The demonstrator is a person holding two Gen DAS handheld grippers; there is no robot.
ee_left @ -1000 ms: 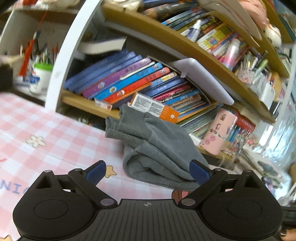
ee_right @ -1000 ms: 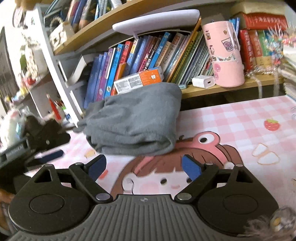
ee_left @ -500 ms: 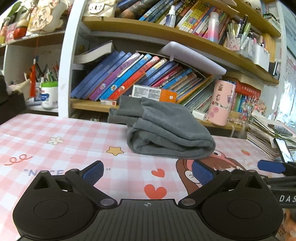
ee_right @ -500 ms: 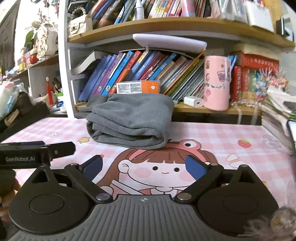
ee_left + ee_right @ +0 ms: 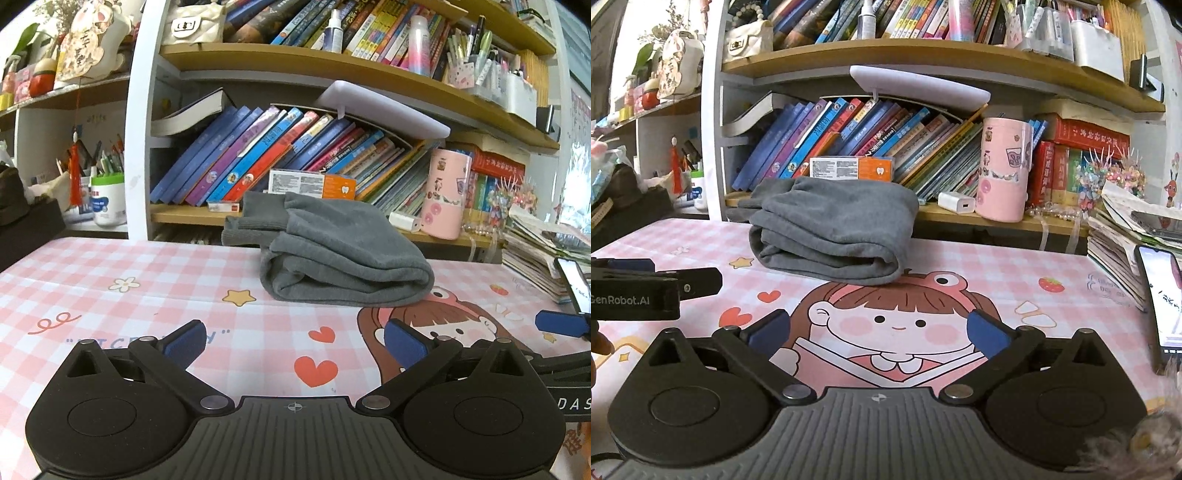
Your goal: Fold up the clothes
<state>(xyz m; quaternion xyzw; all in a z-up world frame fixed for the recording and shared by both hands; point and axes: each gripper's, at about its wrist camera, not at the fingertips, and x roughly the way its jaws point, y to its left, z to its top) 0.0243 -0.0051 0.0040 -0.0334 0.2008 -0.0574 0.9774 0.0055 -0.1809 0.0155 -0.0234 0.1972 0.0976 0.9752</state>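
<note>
The garment, a grey knit piece, is lying folded into a thick bundle on the far side of the table, right against the foot of the bookshelf, with its ribbed cuffs sticking out to the left. Nothing is touching it.

The left gripper is hovering low over the near part of the pink checked cloth, its blue pads standing wide apart with only printed hearts showing between them. It is holding nothing. The right gripper is sitting just beside it to the right; its jaws are opening toward their widest, and only the cartoon girl's face on the cloth is showing between them. Both are pointing at the garment and are well short of it.

Behind the bundle, a row of leaning books is filling the low shelf, and an orange-and-white box is standing just behind the garment's top edge. To the right on the same shelf a white charger is lying beside a pink cup covered in stickers. On the far right a stack of magazines is crowding the table edge, and a phone is leaning there with its screen lit. At the left a white pen pot is standing on a side ledge. The stretch of cloth between the grippers and the garment is lying bare.
</note>
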